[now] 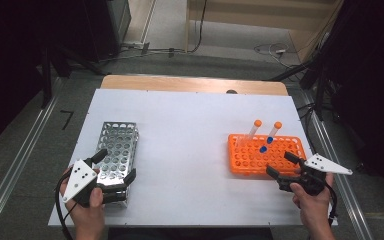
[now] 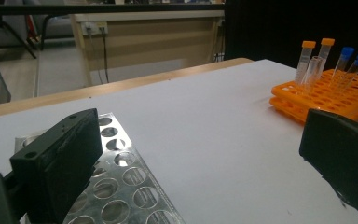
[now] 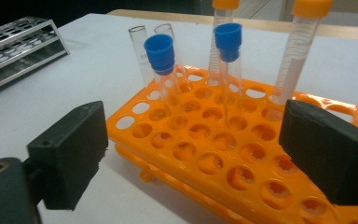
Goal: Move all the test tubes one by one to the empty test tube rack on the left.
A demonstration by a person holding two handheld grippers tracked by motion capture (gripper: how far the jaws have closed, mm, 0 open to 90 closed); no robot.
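- Nearest the camera, at the lower left of the high view, the left gripper was held in the person's left hand. Its black jaws stood wide apart over the near end of the shiny perforated metal tube rack, with nothing between them.
- In the left gripper view one jaw hung over the metal rack's top plate. Every hole that showed there was empty.
- The white table top between the two racks lay bare in the middle of the high view.
- At the right of the high view the orange plastic tube rack held the tubes. The right gripper view showed two blue-capped clear tubes, two taller orange-capped tubes and two uncapped glass tubes, all standing upright in their holes.
- At the lower right of the high view the right gripper, in the person's right hand, sat just at the orange rack's near right corner. Its jaws were wide and gripped nothing.
- Judged from this, the work looked barely begun: if the tubes were to go to the metal rack, none had been lifted, and all six remained to be picked and placed.
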